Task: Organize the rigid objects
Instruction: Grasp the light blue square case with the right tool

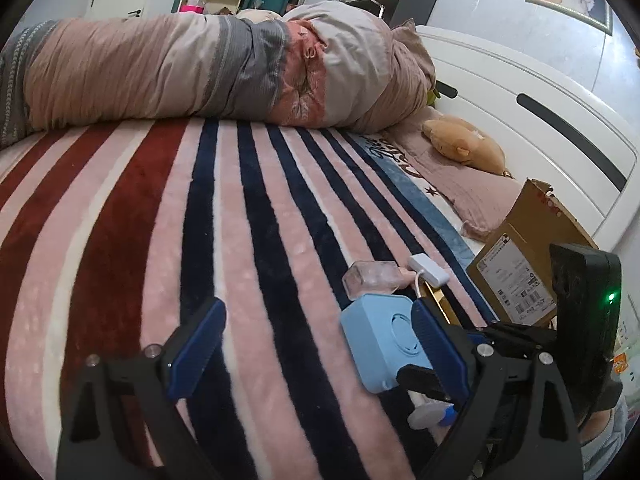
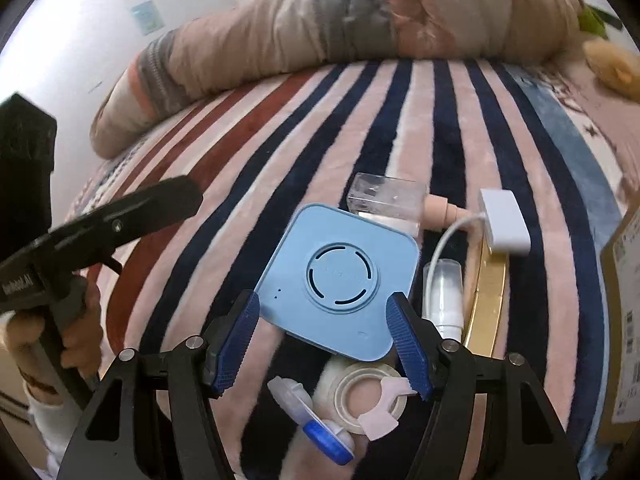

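A light blue square box (image 2: 340, 280) lies on the striped blanket among a small pile. Behind it lies a clear bottle with a pink cap (image 2: 388, 200) and a white adapter with cable (image 2: 504, 220). To its right are a small clear vial (image 2: 444, 292) and a gold-edged object (image 2: 488, 296). In front are a tape roll (image 2: 364, 396) and a blue-and-white contact lens case (image 2: 316, 424). My right gripper (image 2: 326, 344) is open, its blue pads flanking the box's near corner. My left gripper (image 1: 316, 344) is open over the blanket, left of the blue box (image 1: 380, 344).
A cardboard box (image 1: 520, 268) stands at the right by the white headboard (image 1: 540, 120). A rolled duvet (image 1: 220, 72) lies across the far side of the bed. A plush toy (image 1: 464, 144) rests on a pillow. The striped blanket (image 1: 160, 240) stretches left.
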Tool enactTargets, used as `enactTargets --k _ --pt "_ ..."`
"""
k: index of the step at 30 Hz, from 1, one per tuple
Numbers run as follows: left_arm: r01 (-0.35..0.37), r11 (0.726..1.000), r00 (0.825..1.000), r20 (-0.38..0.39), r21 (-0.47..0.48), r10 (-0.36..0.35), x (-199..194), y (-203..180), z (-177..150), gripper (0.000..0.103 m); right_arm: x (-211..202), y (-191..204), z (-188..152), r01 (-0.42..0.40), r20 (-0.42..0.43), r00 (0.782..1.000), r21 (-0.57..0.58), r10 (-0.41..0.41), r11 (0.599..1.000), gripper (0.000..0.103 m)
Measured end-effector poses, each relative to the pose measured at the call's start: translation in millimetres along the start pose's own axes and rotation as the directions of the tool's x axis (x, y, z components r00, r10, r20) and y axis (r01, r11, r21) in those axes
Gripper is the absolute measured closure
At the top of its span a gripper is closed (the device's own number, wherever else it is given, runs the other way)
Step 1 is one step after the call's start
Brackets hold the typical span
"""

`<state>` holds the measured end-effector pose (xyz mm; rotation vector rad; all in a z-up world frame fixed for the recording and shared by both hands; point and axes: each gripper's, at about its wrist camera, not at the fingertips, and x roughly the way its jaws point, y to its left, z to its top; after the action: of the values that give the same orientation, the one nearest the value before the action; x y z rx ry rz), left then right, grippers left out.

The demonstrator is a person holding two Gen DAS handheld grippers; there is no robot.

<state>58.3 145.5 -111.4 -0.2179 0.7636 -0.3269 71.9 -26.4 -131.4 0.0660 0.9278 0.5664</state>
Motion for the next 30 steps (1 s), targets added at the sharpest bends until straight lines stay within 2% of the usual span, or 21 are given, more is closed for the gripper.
enactTargets --k 3,5,7,9,11,18,19,21,24,26,30 --pt "-0.003 1.000 1.000 0.000 0.007 0.003 1 1 2 0.011 3 4 9 0.069 0.003 0.998 0.014 -0.069 0.997 0.039" --pt "-0.024 1.000 1.000 0.001 0.002 0.024 -1 2 6 0.011 8 7 14 0.121 0.002 0.993 0.014 -0.121 0.993 0.032" --pt "-0.046 0.999 0.999 0.010 -0.013 0.046 -4 4 12 0.011 12 6 15 0.086 -0.014 0.996 0.024 -0.085 0.996 0.027" --pt "-0.025 0.999 0.999 0.027 -0.034 0.026 -8 7 17 0.011 19 7 20 0.037 -0.043 0.998 0.047 -0.035 0.998 0.023" --pt "0.007 0.998 0.999 0.034 -0.056 -0.005 -8 12 17 0.011 26 12 24 0.042 -0.048 0.998 0.035 -0.040 0.998 0.014" --pt "-0.070 0.993 0.998 -0.012 -0.100 0.069 -2 28 14 0.011 51 25 38 0.087 -0.092 0.992 -0.014 -0.088 0.996 0.012" --pt "-0.079 0.991 0.997 -0.018 -0.108 0.078 -2 31 14 0.011 54 27 39 0.097 -0.101 0.990 -0.030 -0.099 0.995 0.013" --pt "-0.088 0.988 0.996 -0.029 -0.126 0.085 -1 37 12 0.011 58 31 38 0.139 -0.114 0.982 -0.082 -0.148 0.987 0.022" --pt "-0.061 0.989 0.998 -0.044 -0.138 0.055 2 40 8 0.011 51 31 35 0.123 -0.102 0.986 -0.118 -0.135 0.985 0.024" --pt "-0.030 0.990 0.998 -0.050 -0.139 0.023 3 38 6 0.011 39 29 33 0.082 -0.062 0.994 -0.118 -0.089 0.990 0.024" --pt "0.096 0.985 0.994 -0.043 -0.142 -0.103 2 26 7 0.011 4 38 30 0.056 0.052 0.997 -0.180 -0.048 0.982 0.024"
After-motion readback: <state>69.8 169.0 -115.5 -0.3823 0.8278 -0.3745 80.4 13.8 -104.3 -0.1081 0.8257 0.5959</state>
